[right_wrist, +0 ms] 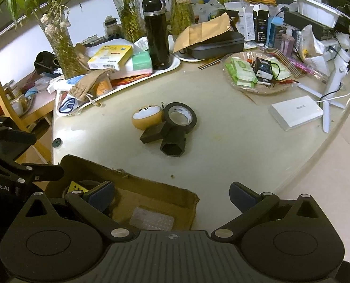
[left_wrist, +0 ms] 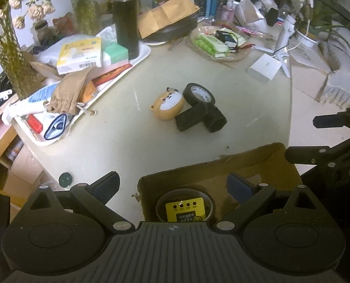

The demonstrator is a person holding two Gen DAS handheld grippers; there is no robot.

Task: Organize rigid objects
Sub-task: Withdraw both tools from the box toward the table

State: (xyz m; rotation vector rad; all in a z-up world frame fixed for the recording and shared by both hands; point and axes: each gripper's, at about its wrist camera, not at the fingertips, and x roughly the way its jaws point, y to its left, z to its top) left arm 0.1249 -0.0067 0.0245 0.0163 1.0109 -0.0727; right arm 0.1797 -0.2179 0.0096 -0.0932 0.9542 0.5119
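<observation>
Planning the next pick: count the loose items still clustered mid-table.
3: a dog-faced case, a tape roll right of it, a black T-shaped piece in front, all touching. Nothing seems hidden.

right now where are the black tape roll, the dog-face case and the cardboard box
black tape roll point(right_wrist: 180, 117), right wrist view, on the upper face of its black band
dog-face case point(left_wrist: 167, 104), left wrist view, on the white face patch
cardboard box point(left_wrist: 212, 168), left wrist view, on the far wall

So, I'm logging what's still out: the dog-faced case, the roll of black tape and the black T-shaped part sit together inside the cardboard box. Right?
Not inside the box. The dog-faced case, roll of black tape and black T-shaped part sit together on the table, beyond the cardboard box, as the left wrist view shows.
</observation>
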